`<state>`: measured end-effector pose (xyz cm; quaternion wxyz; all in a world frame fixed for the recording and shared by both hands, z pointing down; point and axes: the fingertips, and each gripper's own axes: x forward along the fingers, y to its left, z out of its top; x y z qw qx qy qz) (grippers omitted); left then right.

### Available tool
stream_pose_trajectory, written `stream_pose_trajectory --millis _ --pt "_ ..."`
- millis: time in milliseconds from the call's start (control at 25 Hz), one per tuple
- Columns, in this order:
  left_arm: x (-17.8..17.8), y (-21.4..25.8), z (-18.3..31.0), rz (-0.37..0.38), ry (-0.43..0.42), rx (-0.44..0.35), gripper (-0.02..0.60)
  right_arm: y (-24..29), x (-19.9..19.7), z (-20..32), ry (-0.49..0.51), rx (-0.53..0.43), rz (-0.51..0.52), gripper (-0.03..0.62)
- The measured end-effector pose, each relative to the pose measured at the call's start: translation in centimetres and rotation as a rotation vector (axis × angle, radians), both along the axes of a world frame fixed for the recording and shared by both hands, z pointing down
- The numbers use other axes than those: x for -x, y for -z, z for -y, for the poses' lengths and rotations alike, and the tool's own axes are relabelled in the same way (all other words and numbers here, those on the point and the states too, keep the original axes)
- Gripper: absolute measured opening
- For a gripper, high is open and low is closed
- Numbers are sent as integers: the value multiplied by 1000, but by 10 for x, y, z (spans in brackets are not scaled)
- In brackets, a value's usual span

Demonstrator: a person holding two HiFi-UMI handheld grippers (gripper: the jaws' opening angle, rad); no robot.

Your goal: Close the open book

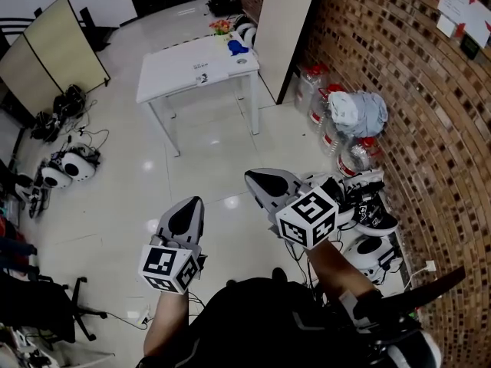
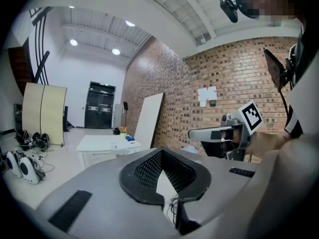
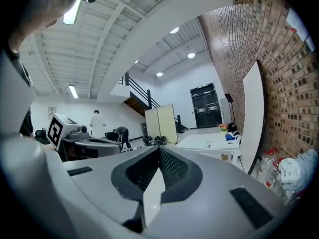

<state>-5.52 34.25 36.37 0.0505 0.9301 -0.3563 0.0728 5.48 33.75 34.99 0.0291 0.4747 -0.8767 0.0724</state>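
Both grippers are smooth grey moulded shells, each with a black-and-white marker cube at its near end. On each, the pads are black and finely ribbed and form a teardrop-shaped hollow.

The left gripper [image 2: 160,153] has its jaws drawn together at the tips. Only pale floor shows through the hollow, so it has hold of nothing. The right gripper [image 3: 158,151] is the same: jaws fully together, empty, touching nothing. They hang side by side over the glossy pale floor [image 1: 207,152], the right one a little farther out.

The worktop [image 1: 169,75] is a plain white rectangular table on thin white legs. It stands well apart from both grippers, at the far side of the floor. I take the book [image 1: 202,75] to be the flat pale thing with dark print near the worktop's near edge. It is too small for me to tell whether it lies open. A small blue thing [image 1: 236,47] sits toward the far right of the worktop.

On the right runs a rough brick wall [image 1: 399,90]. A smooth white board [image 1: 284,29] leans against it, with clear plastic bottles [image 1: 314,90] and a crumpled grey-white cloth bundle [image 1: 359,112] at its foot.
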Motion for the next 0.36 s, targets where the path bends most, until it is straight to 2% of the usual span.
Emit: stream_pose_trajectory --millis 360 --pt "-1 1 -2 -3 2 1 -3 -1 -2 -3 -3 4 -6 0"
